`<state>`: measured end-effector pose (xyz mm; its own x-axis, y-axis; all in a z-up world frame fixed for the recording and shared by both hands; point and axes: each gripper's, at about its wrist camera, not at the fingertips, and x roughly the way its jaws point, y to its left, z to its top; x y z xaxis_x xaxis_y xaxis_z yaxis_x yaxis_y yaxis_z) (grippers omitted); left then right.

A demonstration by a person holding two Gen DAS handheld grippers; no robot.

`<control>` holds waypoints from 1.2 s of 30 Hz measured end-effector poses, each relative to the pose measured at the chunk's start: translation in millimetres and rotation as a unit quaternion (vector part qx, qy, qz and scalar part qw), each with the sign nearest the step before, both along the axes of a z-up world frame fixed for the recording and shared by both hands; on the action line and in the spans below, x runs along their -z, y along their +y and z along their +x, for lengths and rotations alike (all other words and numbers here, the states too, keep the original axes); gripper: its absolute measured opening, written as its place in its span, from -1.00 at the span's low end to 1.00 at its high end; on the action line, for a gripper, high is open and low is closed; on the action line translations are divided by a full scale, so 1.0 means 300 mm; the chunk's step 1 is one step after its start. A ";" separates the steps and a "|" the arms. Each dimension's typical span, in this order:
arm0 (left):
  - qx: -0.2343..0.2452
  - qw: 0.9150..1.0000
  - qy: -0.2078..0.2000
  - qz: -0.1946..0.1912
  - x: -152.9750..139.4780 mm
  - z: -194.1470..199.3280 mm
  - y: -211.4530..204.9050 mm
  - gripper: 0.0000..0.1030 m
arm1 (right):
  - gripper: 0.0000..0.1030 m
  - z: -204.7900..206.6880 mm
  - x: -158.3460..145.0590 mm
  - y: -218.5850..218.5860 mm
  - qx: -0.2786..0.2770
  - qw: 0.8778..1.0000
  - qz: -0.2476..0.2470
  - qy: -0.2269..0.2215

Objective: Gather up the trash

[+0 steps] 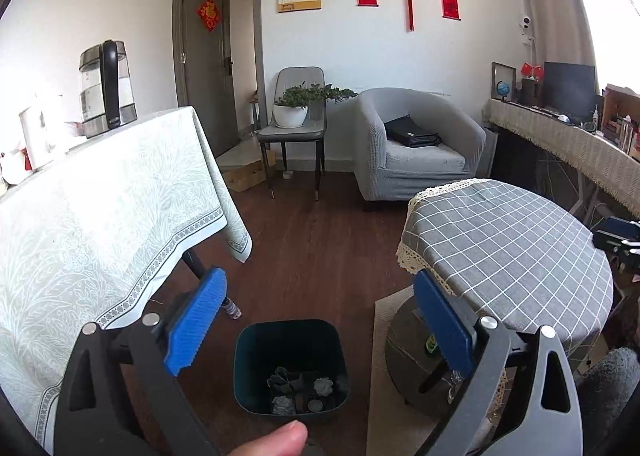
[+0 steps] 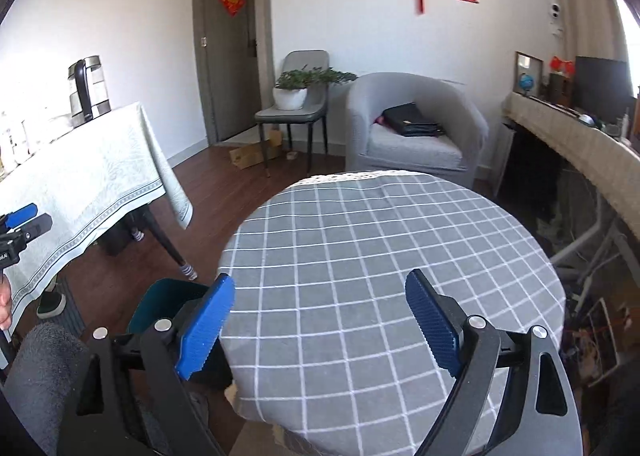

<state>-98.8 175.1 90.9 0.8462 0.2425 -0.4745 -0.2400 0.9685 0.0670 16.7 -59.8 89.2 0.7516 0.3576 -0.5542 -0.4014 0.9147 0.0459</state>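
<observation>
A dark teal trash bin (image 1: 290,366) stands on the wooden floor between two tables, with several crumpled grey pieces of trash (image 1: 304,392) at its bottom. My left gripper (image 1: 320,320) hangs open and empty above the bin. In the right wrist view only the bin's rim (image 2: 168,306) shows, at the lower left behind the left finger. My right gripper (image 2: 320,320) is open and empty over the round table with the grey checked cloth (image 2: 384,272). The left gripper's tip (image 2: 24,221) shows at the far left of the right wrist view.
A table with a pale patterned cloth (image 1: 100,215) stands at left, bearing a kettle (image 1: 106,87). A grey armchair (image 1: 416,143) with a black bag, a chair with a potted plant (image 1: 296,107), a cardboard box (image 1: 244,175) and a cluttered side shelf (image 1: 568,139) stand behind.
</observation>
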 end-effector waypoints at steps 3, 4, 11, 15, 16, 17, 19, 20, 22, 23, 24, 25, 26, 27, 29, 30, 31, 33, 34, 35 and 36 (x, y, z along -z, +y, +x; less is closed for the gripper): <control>0.002 1.000 0.007 0.027 0.022 -0.013 -0.062 0.91 | 0.81 -0.049 0.015 -0.117 0.031 0.999 0.009 -0.005; 0.006 1.000 0.005 0.028 0.030 -0.020 -0.071 0.92 | 0.82 -0.066 0.025 -0.151 0.040 0.999 0.013 -0.004; -0.003 1.000 0.015 0.007 0.107 -0.055 -0.076 0.94 | 0.90 -0.191 0.094 -0.308 0.066 0.998 0.012 -0.009; -0.010 0.999 0.019 0.025 0.142 -0.065 -0.080 0.94 | 0.91 -0.235 0.114 -0.326 0.061 0.998 0.014 -0.007; -0.009 0.999 0.019 0.024 0.148 -0.065 -0.079 0.93 | 0.91 -0.239 0.121 -0.324 0.061 0.998 0.014 -0.005; -0.008 1.000 0.018 0.021 0.151 -0.067 -0.078 0.93 | 0.91 -0.240 0.125 -0.320 0.063 0.998 0.013 -0.004; -0.004 1.000 0.012 0.018 0.149 -0.071 -0.080 0.94 | 0.91 -0.241 0.132 -0.326 0.063 0.998 0.010 -0.003; -0.002 1.000 0.011 0.018 0.149 -0.073 -0.083 0.94 | 0.91 -0.243 0.133 -0.332 0.062 0.998 0.013 -0.002; 0.000 1.000 0.015 0.020 0.154 -0.069 -0.087 0.93 | 0.91 -0.247 0.131 -0.336 0.058 0.998 0.024 -0.006; 0.000 1.000 0.019 0.021 0.157 -0.066 -0.089 0.94 | 0.92 -0.250 0.129 -0.334 0.057 0.998 0.027 -0.008; -0.002 0.999 0.023 0.023 0.163 -0.062 -0.091 0.94 | 0.93 -0.254 0.130 -0.332 0.053 0.998 0.030 -0.010; -0.004 0.999 0.028 0.023 0.167 -0.058 -0.091 0.94 | 0.93 -0.256 0.130 -0.328 0.049 0.998 0.032 -0.011; -0.003 0.999 0.031 0.022 0.169 -0.055 -0.091 0.94 | 0.93 -0.257 0.129 -0.321 0.043 0.998 0.034 -0.012; -0.003 0.999 0.033 0.021 0.172 -0.053 -0.090 0.94 | 0.93 -0.258 0.128 -0.316 0.038 0.999 0.034 -0.013; -0.006 0.999 0.036 0.021 0.177 -0.049 -0.086 0.94 | 0.93 -0.261 0.127 -0.304 0.035 0.999 0.031 -0.015; -0.006 0.999 0.038 0.020 0.178 -0.048 -0.085 0.94 | 0.93 -0.260 0.128 -0.301 0.033 0.999 0.029 -0.014; -0.005 0.999 0.039 0.019 0.179 -0.047 -0.084 0.94 | 0.93 -0.260 0.128 -0.299 0.032 0.999 0.028 -0.013; 0.000 0.999 0.039 0.016 0.182 -0.049 -0.082 0.94 | 0.93 -0.260 0.128 -0.296 0.032 0.999 0.027 -0.012; 0.000 0.999 0.039 0.014 0.181 -0.049 -0.080 0.94 | 0.93 -0.261 0.128 -0.295 0.032 0.999 0.026 -0.012; 0.000 0.999 0.039 0.012 0.181 -0.050 -0.079 0.94 | 0.93 -0.261 0.129 -0.293 0.032 0.999 0.025 -0.013; 0.000 0.999 0.039 0.010 0.181 -0.050 -0.076 0.94 | 0.93 -0.262 0.128 -0.290 0.032 0.999 0.023 -0.013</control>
